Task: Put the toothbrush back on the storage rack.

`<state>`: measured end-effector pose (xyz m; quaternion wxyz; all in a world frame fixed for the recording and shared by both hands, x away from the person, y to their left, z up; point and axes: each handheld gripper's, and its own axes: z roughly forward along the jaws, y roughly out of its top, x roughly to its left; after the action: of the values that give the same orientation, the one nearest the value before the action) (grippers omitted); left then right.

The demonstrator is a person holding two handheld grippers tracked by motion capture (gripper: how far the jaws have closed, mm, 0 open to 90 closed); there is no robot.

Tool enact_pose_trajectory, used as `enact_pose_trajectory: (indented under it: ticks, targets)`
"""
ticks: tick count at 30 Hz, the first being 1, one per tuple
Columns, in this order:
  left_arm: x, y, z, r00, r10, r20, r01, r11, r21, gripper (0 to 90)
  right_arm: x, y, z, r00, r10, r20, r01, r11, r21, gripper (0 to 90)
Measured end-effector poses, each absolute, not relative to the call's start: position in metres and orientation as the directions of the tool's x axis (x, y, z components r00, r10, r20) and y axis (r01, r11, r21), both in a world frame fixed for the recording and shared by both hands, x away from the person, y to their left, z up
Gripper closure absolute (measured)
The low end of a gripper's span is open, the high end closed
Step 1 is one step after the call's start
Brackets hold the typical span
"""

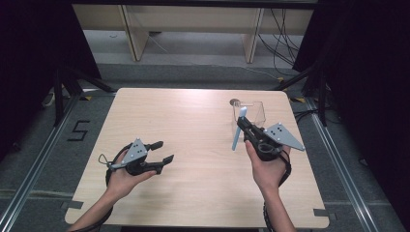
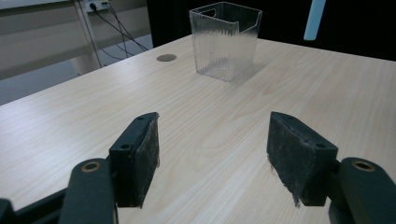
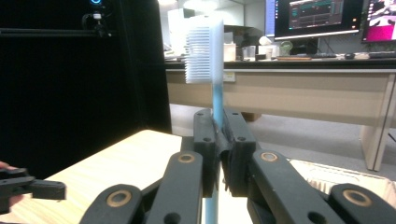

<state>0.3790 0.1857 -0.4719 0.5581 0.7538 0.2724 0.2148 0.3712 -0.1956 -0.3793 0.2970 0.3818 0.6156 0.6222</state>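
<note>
While clamped upright, the pale-blue plastic toothbrush (image 3: 215, 84) shows a flat head of fine white bristles, at 2 o'clock on the table | right gripper (image 3: 219, 140): felt pads pinch its slim handle | clear ribbed square container (image 2: 225, 39) just behind | left gripper (image 2: 212, 154), at 8 o'clock: jaws wide apart, holding nothing | pale woodgrain table (image 1: 193, 130)

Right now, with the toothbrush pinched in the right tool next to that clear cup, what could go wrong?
1. The right tool pinches only the thin handle of the toothbrush, so it might twist or slip between the pads.
2. The clear cup stands free and looks light; a nudge from the brush could tip it.
3. The left tool is open and away from the cup, so nothing steadies it.
</note>
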Motion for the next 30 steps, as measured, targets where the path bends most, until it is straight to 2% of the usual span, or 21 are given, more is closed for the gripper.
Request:
enact_pose_trajectory:
  ticks: [3, 12, 30]
  targets:
    - [0.377, 0.194, -0.474, 0.746, 0.666, 0.002, 0.179, -0.204, 0.963, 34.0, 0.375, -0.201, -0.379, -0.514, 0.854, 0.079, 0.080, -0.044, 0.996, 85.8]
    - [0.372, 0.210, -0.481, 0.714, 0.700, -0.016, 0.202, -0.184, 0.962, 33.9, 0.380, -0.209, -0.378, -0.483, 0.871, 0.090, 0.078, -0.060, 0.995, 85.8]
    - [0.368, 0.219, -0.489, 0.683, 0.728, -0.053, 0.225, -0.140, 0.964, 33.6, 0.392, -0.225, -0.370, -0.437, 0.896, 0.085, 0.072, -0.059, 0.996, 85.8]
